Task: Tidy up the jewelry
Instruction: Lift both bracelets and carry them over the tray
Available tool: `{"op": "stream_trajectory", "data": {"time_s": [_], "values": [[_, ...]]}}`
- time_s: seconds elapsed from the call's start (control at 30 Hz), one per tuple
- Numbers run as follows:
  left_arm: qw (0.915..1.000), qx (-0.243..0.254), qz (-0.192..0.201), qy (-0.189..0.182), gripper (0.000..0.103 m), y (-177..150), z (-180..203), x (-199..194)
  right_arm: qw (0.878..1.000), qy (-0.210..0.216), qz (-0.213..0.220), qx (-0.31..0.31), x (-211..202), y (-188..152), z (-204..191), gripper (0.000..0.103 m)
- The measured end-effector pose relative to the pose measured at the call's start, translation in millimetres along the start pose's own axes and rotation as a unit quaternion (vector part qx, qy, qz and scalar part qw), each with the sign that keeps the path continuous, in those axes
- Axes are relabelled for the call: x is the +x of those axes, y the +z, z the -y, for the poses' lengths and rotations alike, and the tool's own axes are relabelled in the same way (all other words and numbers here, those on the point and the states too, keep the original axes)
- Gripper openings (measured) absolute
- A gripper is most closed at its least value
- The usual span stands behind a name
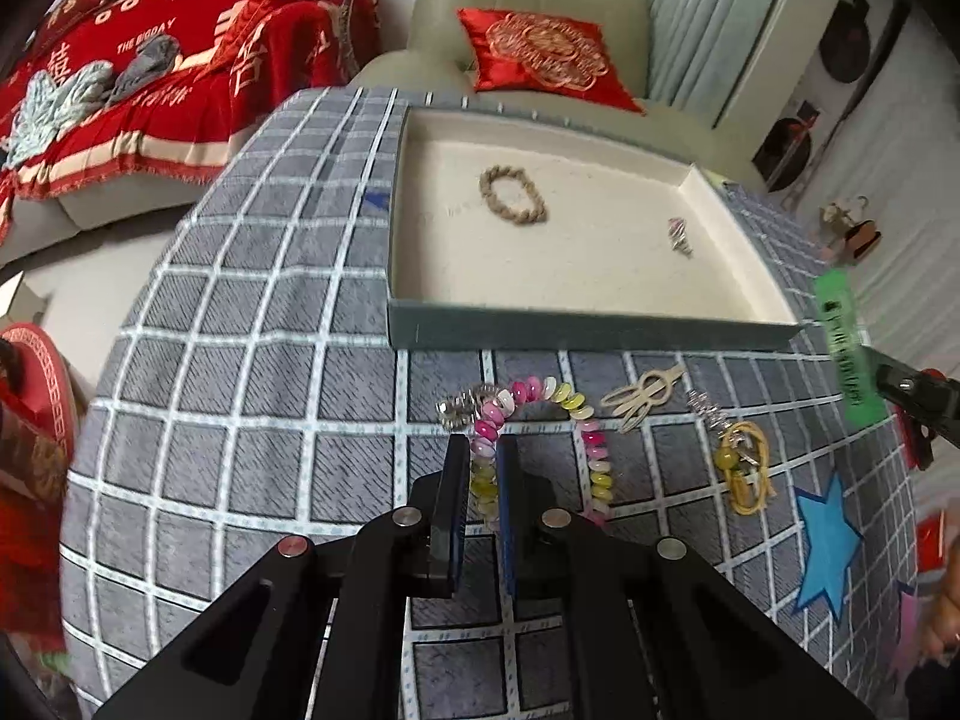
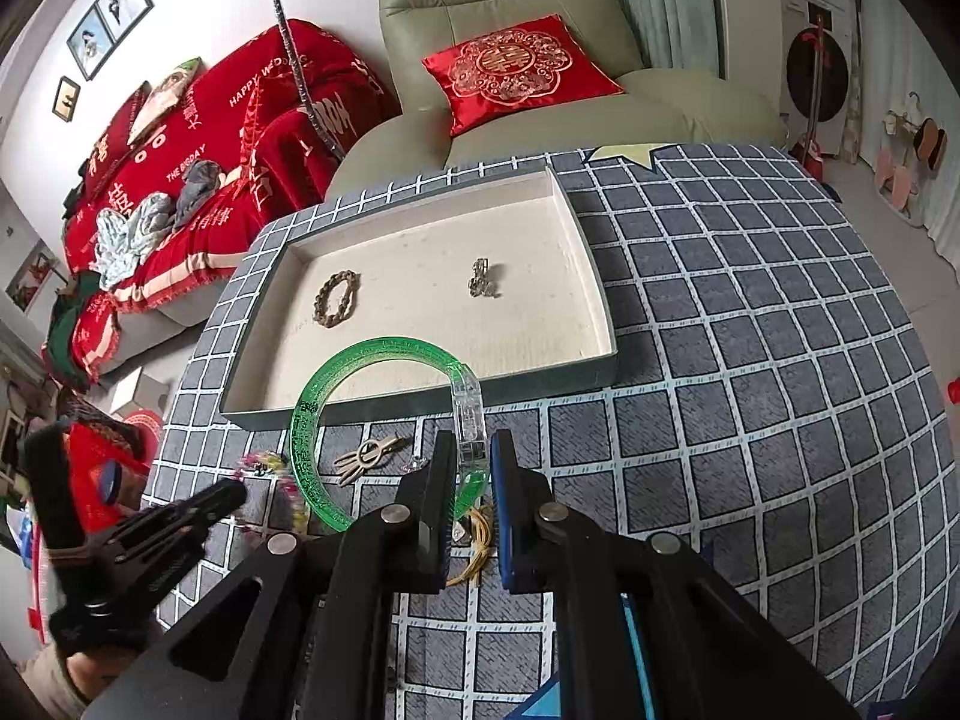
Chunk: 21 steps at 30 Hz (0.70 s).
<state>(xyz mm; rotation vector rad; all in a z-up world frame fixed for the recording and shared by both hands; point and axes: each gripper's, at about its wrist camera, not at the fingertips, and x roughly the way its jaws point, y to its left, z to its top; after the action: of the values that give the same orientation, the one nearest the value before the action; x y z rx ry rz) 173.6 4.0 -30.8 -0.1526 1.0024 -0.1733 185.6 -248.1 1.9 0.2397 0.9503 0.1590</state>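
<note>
My left gripper [image 1: 482,447] is shut on the pink and yellow bead bracelet [image 1: 576,405], whose left side runs between its pads on the checked cloth. My right gripper [image 2: 473,450] is shut on a green bangle [image 2: 306,414], held above the cloth just before the tray. That bangle [image 1: 843,348] also shows at the right edge of the left wrist view. The shallow cream-lined tray [image 1: 420,336] holds a brown beaded bracelet [image 1: 513,195] and a small silver piece [image 1: 679,235]. On the cloth lie a silver clasp piece [image 1: 459,408], a beige hair clip [image 1: 639,397] and a yellow cord charm [image 1: 744,468].
The round table wears a grey checked cloth [image 1: 240,420] with a blue star sticker [image 1: 831,534]. Behind it stand a green armchair [image 2: 510,6] with a red cushion [image 2: 519,69] and a sofa under a red blanket [image 2: 198,138]. A lamp pole [image 2: 300,54] rises between them.
</note>
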Motion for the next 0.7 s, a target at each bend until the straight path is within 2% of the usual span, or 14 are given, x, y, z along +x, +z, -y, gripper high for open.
{"op": "stream_trajectory", "data": {"time_s": [0.33, 0.53, 0.7], "values": [[0.9992, 0.016, 0.024, -0.028, 0.025, 27.2, -1.6, -20.8, 1.0, 0.004, 0.001, 0.006, 6.4, 14.5, 0.4, 0.012], [0.9981, 0.033, 0.046, -0.026, 0.025, 66.4, 6.8, -16.1, 1.0, -0.008, 0.001, 0.005, 20.6, 37.1, 0.6, 0.012], [0.9977, 0.037, 0.05, -0.028, 0.025, 104.1, 14.6, -0.1, 1.0, -0.023, 0.001, 0.004, 42.0, 59.8, 0.0, 0.012]]}}
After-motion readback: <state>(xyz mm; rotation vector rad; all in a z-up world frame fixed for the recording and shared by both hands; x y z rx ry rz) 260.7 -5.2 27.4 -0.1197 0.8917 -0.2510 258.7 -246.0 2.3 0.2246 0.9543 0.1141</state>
